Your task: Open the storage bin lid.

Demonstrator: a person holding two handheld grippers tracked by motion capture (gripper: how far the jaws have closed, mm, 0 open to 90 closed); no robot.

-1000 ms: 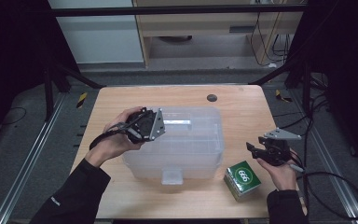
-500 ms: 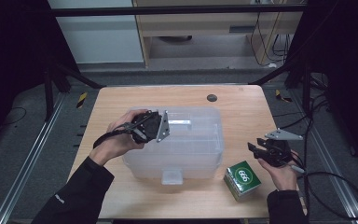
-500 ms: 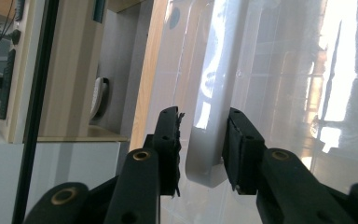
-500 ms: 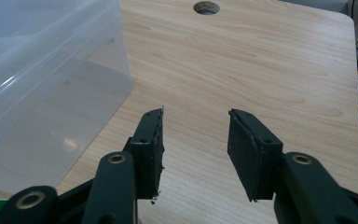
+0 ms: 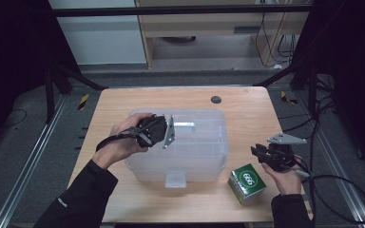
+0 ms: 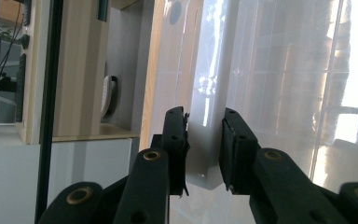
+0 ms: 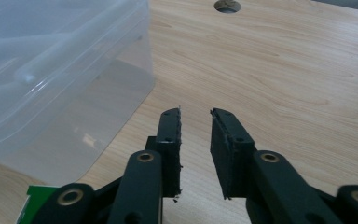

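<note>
A clear plastic storage box (image 5: pixel 204 152) with a lid stands in the middle of the wooden table (image 5: pixel 247 114). A pale bar handle (image 5: pixel 185 125) lies on the lid. My left gripper (image 5: pixel 170 132) lies over the lid's left part, and its jaws have just been closing. In the left gripper view the gripper (image 6: pixel 204 144) has the handle (image 6: pixel 207 107) between its pads, and both pads touch it. My right gripper (image 5: pixel 257 152) hovers low to the right of the box. Its jaws have just been closing, and the gripper (image 7: pixel 196 140) stands with a narrow gap and nothing in it.
A green carton (image 5: pixel 247 183) with white print sits near the table's front right corner, just left of my right hand; its corner (image 7: pixel 28 200) shows beside the jaws. A dark round hole (image 5: pixel 216 99) marks the table's far side. Bare wood lies right of the box.
My left gripper has shifted slightly right across the lid onto the handle. The right hand has stayed where it was.
</note>
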